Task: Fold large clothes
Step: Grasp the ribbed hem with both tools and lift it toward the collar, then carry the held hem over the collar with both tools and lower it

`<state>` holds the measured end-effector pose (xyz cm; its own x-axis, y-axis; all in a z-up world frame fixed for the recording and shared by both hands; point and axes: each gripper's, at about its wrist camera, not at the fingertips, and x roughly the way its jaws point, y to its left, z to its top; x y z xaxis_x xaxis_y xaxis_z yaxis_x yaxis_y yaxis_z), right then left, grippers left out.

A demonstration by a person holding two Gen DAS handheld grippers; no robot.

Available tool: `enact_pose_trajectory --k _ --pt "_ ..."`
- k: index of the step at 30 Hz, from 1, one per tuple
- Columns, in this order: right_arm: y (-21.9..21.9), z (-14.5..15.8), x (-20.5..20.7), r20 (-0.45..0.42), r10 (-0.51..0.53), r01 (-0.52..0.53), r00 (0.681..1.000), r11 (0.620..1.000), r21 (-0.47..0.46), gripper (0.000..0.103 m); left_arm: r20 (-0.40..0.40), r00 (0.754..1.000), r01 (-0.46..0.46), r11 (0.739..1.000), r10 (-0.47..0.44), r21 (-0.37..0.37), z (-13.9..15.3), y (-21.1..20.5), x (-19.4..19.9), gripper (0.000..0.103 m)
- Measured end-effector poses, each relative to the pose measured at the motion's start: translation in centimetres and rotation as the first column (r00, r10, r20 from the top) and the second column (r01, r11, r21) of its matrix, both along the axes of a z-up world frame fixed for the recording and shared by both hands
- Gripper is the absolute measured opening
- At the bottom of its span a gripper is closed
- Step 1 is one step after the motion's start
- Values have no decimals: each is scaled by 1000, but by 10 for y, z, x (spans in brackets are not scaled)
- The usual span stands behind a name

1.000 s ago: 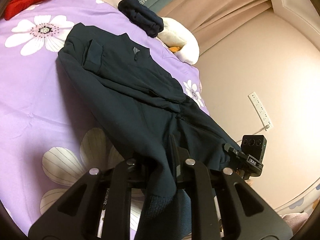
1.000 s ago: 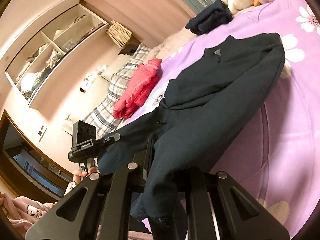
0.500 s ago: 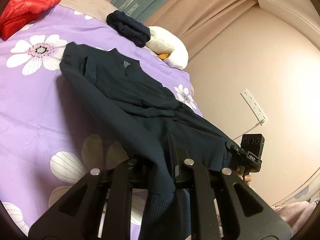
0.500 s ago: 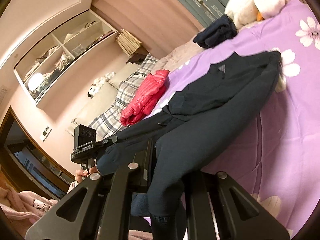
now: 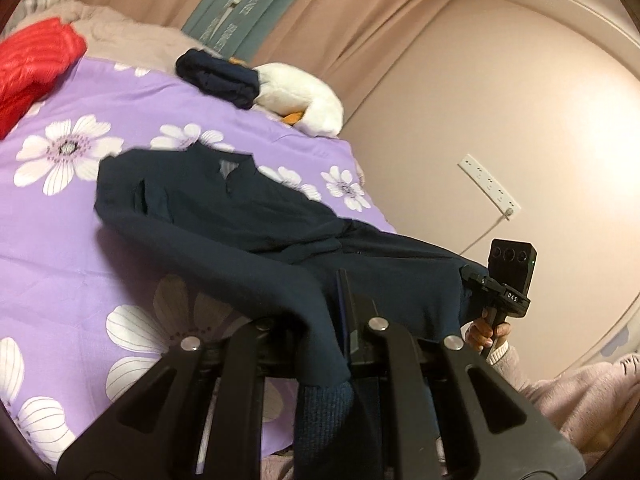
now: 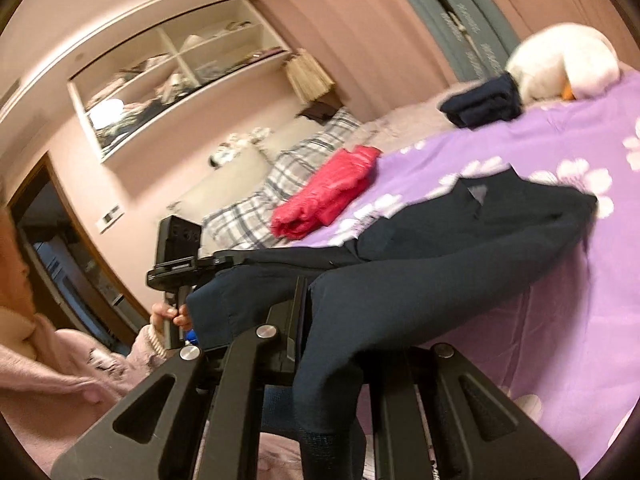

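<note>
Both grippers are clenched on the hem end of a dark navy jacket (image 5: pixel 224 216): the left gripper (image 5: pixel 340 316) at one corner, the right gripper (image 6: pixel 306 312) at the other. The hem hangs raised between them, while the collar end lies on the purple flowered bedspread (image 5: pixel 52 248), near a red puffer jacket (image 6: pixel 328 192).

Navy jacket (image 5: pixel 248 216) on purple white-flowered bedspread (image 5: pixel 72 240).
</note>
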<state>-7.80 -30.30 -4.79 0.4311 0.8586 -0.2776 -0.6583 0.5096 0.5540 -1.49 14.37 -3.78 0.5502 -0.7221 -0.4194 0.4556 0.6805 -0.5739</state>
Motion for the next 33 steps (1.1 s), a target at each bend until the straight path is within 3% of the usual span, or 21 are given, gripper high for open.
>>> enact_pose_trajectory --k 7,11,20,33 --pt "-2 28 -14 113 34 -37 993 999 32 11 68 998 14 1000 -13 -14 27 -1 -17 13" --pt "-4 33 -1 135 0 -3 991 1000 23 11 69 998 -7 1000 8 -17 28 7 -5 14" --pt "-12 2 81 -22 -149 149 989 989 9 11 -31 996 -80 996 79 -30 8 23 71 14" --pt "-27 -41 183 -184 -305 306 935 952 -24 11 -156 974 -161 987 162 19 -27 31 168 14"
